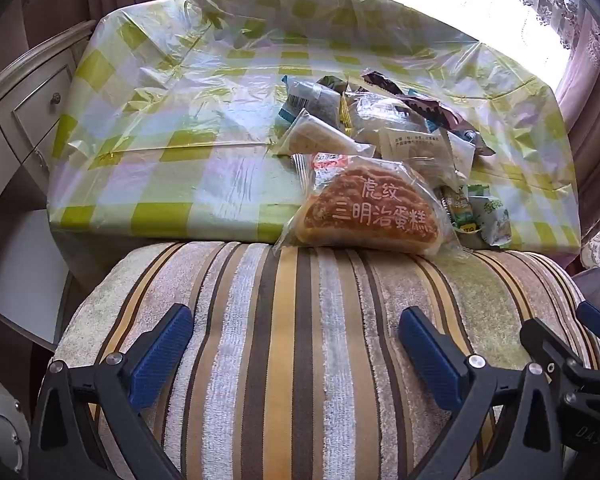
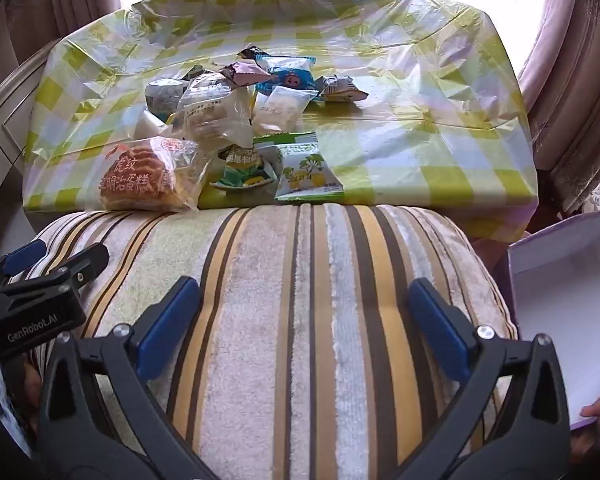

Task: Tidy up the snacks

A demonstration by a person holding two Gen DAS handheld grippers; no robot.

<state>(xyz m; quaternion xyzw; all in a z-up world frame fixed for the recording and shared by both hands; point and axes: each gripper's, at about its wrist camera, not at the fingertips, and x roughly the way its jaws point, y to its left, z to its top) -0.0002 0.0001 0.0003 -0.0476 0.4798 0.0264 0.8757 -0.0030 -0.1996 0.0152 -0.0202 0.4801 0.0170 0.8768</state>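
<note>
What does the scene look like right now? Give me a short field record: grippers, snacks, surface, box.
left gripper: open, holding nothing, over the striped cushion
right gripper: open, holding nothing, over the same cushion
snacks: loose pile on the checked tablecloth
nearest snack: cake packet at the table's near edge
box: open, white inside, at right

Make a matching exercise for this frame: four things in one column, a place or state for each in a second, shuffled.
Things:
1. tiger-stripe cake packet
2. purple box
3. left hand-held gripper
4. green-and-white packet

Places or states:
A. open, nothing between its jaws
B. table's near edge, left side of the snack pile
C. far right, beside the striped cushion
D. table's near edge, right of the cake

Pairs: 1-B, 2-C, 3-A, 4-D
</note>
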